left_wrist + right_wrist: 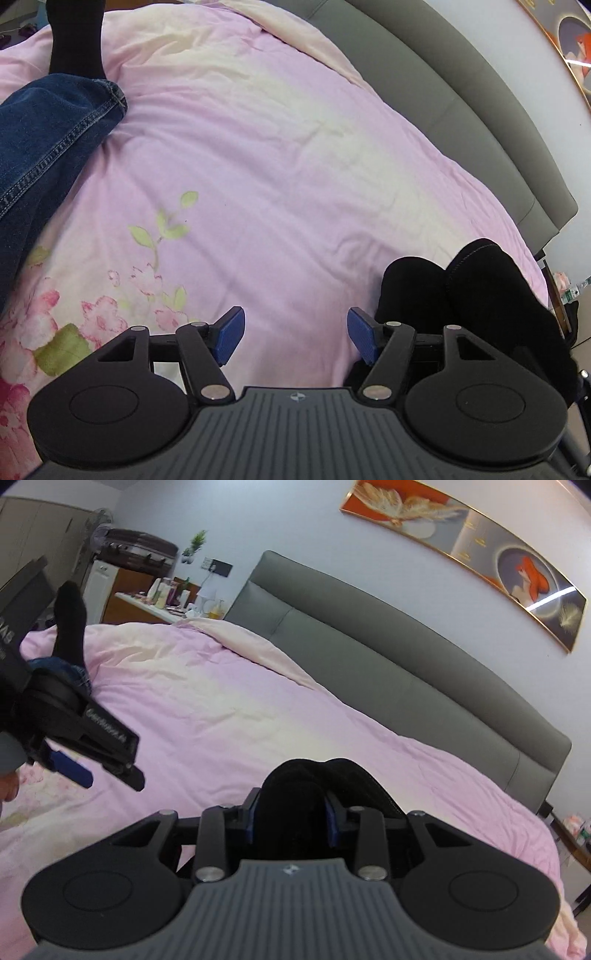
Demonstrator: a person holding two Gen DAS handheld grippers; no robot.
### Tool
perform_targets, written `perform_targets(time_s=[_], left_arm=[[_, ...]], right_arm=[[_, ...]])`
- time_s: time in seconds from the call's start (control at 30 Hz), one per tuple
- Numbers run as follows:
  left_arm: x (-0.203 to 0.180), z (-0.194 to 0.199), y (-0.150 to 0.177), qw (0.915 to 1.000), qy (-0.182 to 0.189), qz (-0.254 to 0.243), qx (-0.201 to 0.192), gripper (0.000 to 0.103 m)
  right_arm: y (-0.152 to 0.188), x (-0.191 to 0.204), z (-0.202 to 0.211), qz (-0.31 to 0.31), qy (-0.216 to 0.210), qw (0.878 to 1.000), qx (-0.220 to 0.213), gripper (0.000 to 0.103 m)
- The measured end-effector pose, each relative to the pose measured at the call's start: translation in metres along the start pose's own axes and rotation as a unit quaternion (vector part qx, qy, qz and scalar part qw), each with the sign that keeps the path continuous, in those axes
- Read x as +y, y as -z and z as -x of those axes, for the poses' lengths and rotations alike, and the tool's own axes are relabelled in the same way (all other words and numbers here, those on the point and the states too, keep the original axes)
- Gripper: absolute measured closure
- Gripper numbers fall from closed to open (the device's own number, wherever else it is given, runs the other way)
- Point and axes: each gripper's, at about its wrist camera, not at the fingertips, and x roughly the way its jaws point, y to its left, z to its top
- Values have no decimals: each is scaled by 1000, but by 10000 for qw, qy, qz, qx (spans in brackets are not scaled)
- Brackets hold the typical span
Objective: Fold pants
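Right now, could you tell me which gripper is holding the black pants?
The right gripper: its jaws are shut on the black pants. The left gripper is open.

— What do you see down low?

— The left gripper (295,334). Its two blue fingers (231,334) are wide apart, with nothing between them. Under them is a big pink quilt with flowers and green leaves (258,166) on the bed.

— And on the right?

— A soft black bundle of pants (476,295) sits on the quilt, just beside the right finger.

— What is on the left?

— A leg in blue jeans (48,136) with pale stitching, and a black sock (75,44) above it.

— And far back?

— A grey padded headboard (461,110) runs along the bed edge.
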Motion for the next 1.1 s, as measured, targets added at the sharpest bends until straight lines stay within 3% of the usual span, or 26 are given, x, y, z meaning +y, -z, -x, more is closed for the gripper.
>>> perform_targets(time_s=[0.07,0.17,0.23,0.37,0.4,0.57,0.73,0.77,0.8,0.83,0.9,1.1], left_arm=[[-4,3,3,9999,22,-114,-39,30],[-9,5,4,9995,113,-286,-78,30],[-15,6,5,9988,264,-403,-117,30],[-22,5,5,9968,615,-487,-144,25],[-22,2,6,9963,730,-438,-83,25],[-31,-2,12,9933,1037,-514,42,25],[-46,-9,25,9865,1453,-647,379,21],[-49,-11,28,9851,1493,-728,450,20],[-53,-13,31,9838,1508,-825,514,20],[-56,-15,35,9824,1526,-920,560,18],[-60,-18,39,9809,1563,-984,608,17],[-62,-23,40,9732,2059,-639,801,17]], right_arm=[[10,23,-4,510,-145,9986,94,72],[48,63,-33,1287,-502,9882,669,71],[60,77,-31,1681,-384,9838,490,70],[56,72,-12,1540,-231,9874,269,45],[55,69,-8,1549,-182,9874,273,44],[56,48,17,754,-564,9939,566,47],[68,43,39,607,-1170,9883,771,47],[66,34,41,341,-1607,9821,918,65],[66,25,42,-30,-2134,9705,1121,75],[67,18,45,-213,-2359,9644,1175,75],[66,1,60,-202,-2081,9735,922,70],[48,-98,61,-1107,-1393,9812,751,57]])
